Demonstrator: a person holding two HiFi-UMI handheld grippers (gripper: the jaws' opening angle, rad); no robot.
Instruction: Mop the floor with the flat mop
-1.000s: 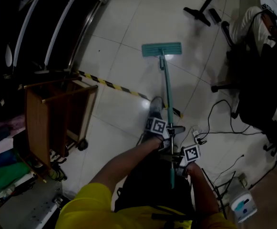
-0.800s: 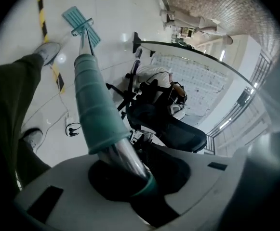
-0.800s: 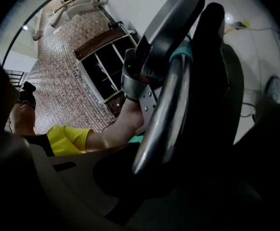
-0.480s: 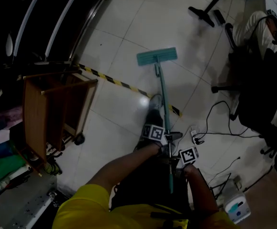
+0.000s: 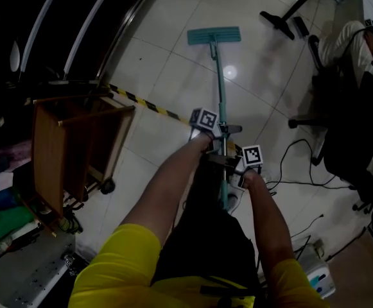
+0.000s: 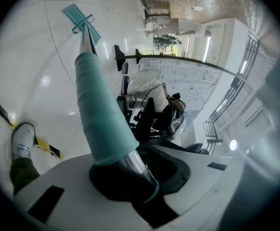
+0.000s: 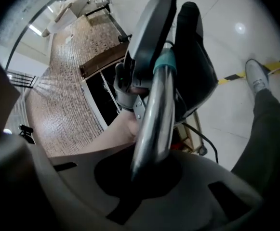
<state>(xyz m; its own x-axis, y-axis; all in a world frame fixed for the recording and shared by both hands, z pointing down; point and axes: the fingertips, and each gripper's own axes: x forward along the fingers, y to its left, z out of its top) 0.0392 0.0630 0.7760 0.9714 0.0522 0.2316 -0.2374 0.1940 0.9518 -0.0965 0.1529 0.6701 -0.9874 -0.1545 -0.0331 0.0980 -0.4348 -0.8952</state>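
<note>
We hold the flat mop [image 5: 219, 88] by its handle with both claws. The left gripper [image 5: 219, 132] has the handle's teal sleeve between its jaws, which are closing on it. Just behind it, the right gripper [image 5: 230, 164] pinches the bare metal shaft, jaws pressed tight. The mop head [image 5: 214, 36] lies flat on the white tiled floor [image 5: 167, 50], well beyond the striped tape [image 5: 141, 104]. At our left stands an open wooden cart [image 5: 47, 159]; we cannot make out what it holds.

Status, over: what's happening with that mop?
Left gripper jaws closing around mop handle, right gripper shut on it. Mop head flat on floor ahead. Cables lying at right.
</note>
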